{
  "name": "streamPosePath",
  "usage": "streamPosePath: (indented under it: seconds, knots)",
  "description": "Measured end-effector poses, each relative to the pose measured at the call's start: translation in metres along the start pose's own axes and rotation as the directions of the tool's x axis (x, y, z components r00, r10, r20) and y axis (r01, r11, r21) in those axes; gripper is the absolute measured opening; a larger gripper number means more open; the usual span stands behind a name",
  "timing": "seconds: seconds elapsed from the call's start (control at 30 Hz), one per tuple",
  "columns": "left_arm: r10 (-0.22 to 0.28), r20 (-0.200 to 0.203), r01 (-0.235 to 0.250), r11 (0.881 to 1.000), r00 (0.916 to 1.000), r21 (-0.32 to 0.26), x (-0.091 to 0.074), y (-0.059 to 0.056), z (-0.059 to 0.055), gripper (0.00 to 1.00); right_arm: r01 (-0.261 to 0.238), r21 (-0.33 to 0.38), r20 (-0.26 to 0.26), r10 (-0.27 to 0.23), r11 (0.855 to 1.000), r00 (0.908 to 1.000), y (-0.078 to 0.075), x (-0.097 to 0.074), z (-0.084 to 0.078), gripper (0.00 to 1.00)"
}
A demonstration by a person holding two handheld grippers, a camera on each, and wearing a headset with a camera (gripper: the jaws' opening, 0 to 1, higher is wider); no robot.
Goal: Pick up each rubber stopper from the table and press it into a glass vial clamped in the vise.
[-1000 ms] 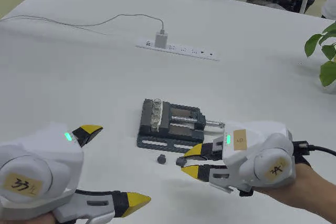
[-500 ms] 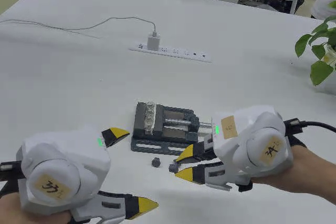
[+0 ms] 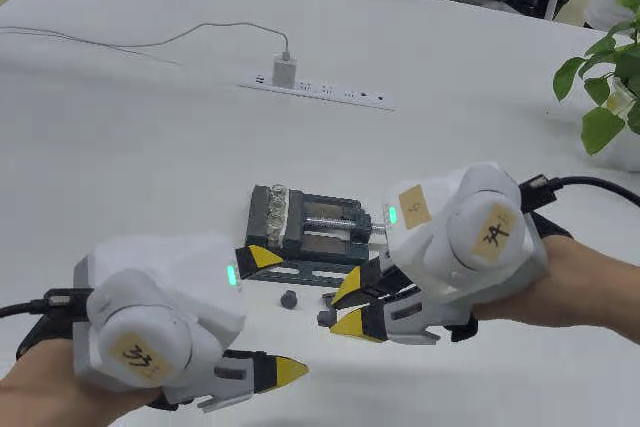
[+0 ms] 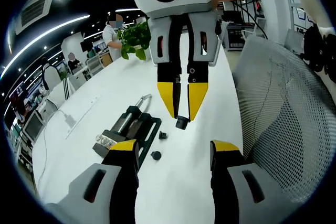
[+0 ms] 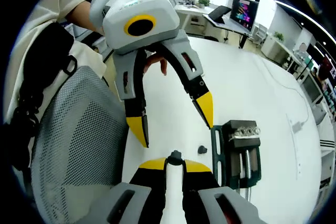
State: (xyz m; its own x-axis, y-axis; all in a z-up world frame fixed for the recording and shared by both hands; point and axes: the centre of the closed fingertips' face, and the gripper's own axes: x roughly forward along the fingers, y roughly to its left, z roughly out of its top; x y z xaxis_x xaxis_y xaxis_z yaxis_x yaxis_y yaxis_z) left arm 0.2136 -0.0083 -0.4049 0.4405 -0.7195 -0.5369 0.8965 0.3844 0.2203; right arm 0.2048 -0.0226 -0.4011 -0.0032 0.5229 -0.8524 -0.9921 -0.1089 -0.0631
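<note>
A dark vise stands mid-table with a row of glass vials clamped at its left end. My right gripper is just in front of the vise, shut on a small dark rubber stopper. In the right gripper view the stopper sits between the yellow tips. A loose stopper lies on the table to its left. My left gripper is open at the lower left with nothing between its jaws. The left gripper view faces the right gripper, the held stopper and the vise.
A white power strip with a plugged charger and cable lies at the far side of the table. A potted plant stands at the right edge. A grey mesh chair is beside the table. Another small dark piece lies by the vise.
My left gripper has come forward and right, closer to the vise and the loose stopper. The right gripper has kept the stopper at its tips and stayed in front of the vise.
</note>
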Motion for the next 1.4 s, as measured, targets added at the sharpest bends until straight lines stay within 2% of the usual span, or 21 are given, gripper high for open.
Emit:
streamPosePath:
  seconds: [0.1, 0.33, 0.47, 0.57, 0.87, 1.4]
  knots:
    - [-0.013, -0.001, 0.013, 1.0, 0.9999, 0.022, 0.003, -0.003, 0.001, 0.51, -0.01, 0.002, -0.011, 0.01, 1.0, 0.9999, 0.001, 0.001, -0.001, 0.06]
    - [-0.057, -0.001, 0.057, 0.996, 0.9984, 0.064, 0.007, -0.011, 0.006, 0.3, -0.032, 0.001, -0.028, 0.032, 0.999, 0.9991, 0.005, 0.003, -0.003, 0.06]
    - [-0.066, -0.001, 0.066, 0.995, 0.9978, 0.073, 0.01, -0.013, 0.007, 0.27, -0.039, 0.003, -0.031, 0.039, 0.999, 0.9988, 0.007, 0.003, -0.003, 0.06]
    - [-0.084, 0.004, 0.083, 0.994, 0.9965, 0.076, 0.01, -0.016, 0.009, 0.19, -0.045, 0.002, -0.032, 0.045, 0.999, 0.9985, 0.008, 0.004, -0.003, 0.06]
    - [-0.113, 0.002, 0.113, 0.989, 0.9935, 0.091, 0.013, -0.022, 0.012, 0.07, -0.065, -0.003, -0.048, 0.065, 0.998, 0.9967, 0.013, 0.006, -0.005, 0.06]
    - [-0.138, -0.011, 0.138, 0.986, 0.9904, 0.097, 0.013, -0.027, 0.012, 0.06, -0.081, 0.002, -0.04, 0.081, 0.997, 0.9959, 0.017, 0.006, -0.004, 0.06]
